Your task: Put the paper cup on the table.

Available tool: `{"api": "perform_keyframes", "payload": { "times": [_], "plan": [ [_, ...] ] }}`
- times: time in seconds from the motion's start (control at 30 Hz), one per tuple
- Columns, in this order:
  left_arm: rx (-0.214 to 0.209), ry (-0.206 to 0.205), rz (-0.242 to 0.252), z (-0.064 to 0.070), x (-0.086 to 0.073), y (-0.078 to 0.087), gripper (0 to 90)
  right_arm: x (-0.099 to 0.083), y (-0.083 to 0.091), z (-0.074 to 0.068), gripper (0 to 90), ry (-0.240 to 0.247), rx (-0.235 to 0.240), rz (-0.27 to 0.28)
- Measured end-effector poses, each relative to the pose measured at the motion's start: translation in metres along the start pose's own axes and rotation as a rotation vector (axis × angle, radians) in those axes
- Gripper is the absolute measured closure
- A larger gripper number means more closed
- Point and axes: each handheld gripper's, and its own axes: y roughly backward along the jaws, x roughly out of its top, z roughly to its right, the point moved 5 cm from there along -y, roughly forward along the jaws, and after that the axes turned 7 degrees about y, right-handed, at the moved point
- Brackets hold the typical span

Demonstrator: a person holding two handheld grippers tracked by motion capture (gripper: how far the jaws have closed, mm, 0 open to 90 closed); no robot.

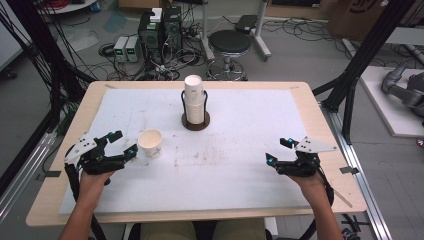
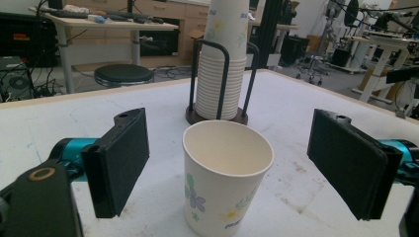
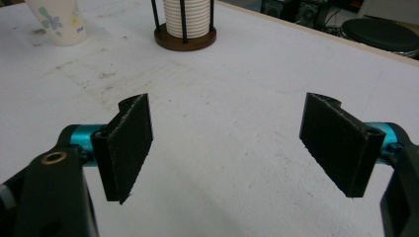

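Standing upright in the left-centre of the high view, a paper cup (image 1: 150, 143) rests on the white tabletop (image 1: 240, 150), just to the right of the left gripper (image 1: 123, 143). That gripper's jaws are spread, and in the left gripper view the cup (image 2: 227, 180) sits between the two black pads, with a clear gap on either side, touching neither. Its base is cut off by the bottom edge of that frame, and the small blue print beneath its flower pattern is too blurred to read.

Behind the cup, in the upper middle of the high view, a stack of cups (image 1: 194, 98) stands in a dark wire holder (image 1: 195, 120) with a round brown base. The top of the stack runs out of the left gripper view, and the holder's uprights cover part of its sides.

At the lower right of the high view the right gripper (image 1: 278, 150) is held by a hand (image 1: 309, 181) well apart from the cup. Its jaws are spread wide over bare, faintly stained tabletop in the right gripper view, where the cup (image 3: 58, 19) is cropped at the upper left and the stack's upper part is cut off at the top edge.
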Motion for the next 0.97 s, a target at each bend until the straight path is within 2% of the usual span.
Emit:
{"api": "perform_keyframes", "payload": {
  "times": [0.33,0.97],
  "plan": [
    [0.000,-0.019,-0.001,0.0019,-0.0007,0.0035,16.7,0.0043,0.0005,-0.0039,21.0,0.008,-0.007,0.007],
    [0.015,-0.015,-0.002,-0.0012,-0.0015,0.0031,16.7,0.0021,0.0014,0.0000,21.0,0.005,-0.010,0.012]
  ]
}}
